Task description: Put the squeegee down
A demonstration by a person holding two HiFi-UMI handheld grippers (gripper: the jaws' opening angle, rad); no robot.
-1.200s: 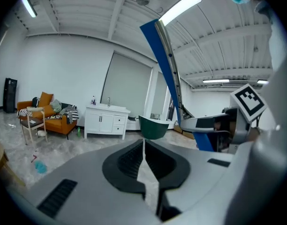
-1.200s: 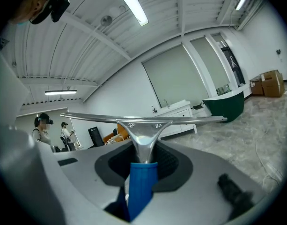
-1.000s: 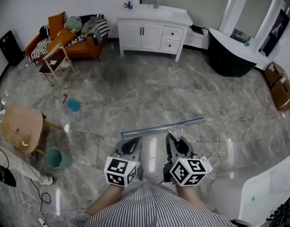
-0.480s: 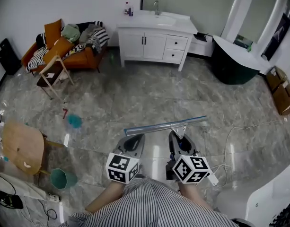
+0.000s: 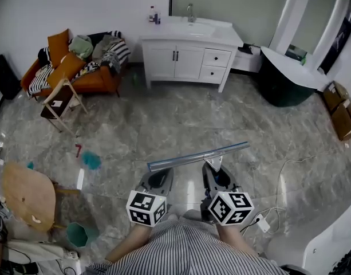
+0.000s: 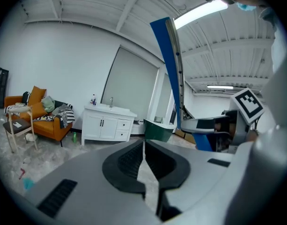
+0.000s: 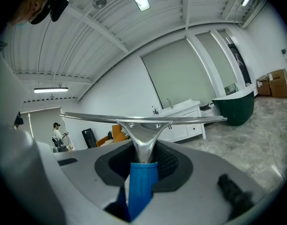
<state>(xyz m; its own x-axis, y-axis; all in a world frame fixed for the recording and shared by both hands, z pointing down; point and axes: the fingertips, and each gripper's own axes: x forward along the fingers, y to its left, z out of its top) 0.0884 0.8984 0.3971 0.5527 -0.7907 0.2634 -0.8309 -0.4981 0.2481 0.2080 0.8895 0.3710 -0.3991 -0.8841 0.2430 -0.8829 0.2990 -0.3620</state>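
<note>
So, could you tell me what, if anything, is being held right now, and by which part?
The right gripper holds the squeegee by its blue handle; the left gripper is shut and empty.

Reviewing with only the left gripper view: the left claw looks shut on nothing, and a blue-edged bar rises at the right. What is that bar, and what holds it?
Observer: It is the squeegee; the right gripper view shows its blue handle clamped in the right claw.
Operator: How does the blade lie?
Observer: In the head view the blade runs crosswise ahead of the person, held above the marble floor.
Operator: Any obstacle nearby?
Observer: A teal bucket stands on the floor at the person's left.
</note>
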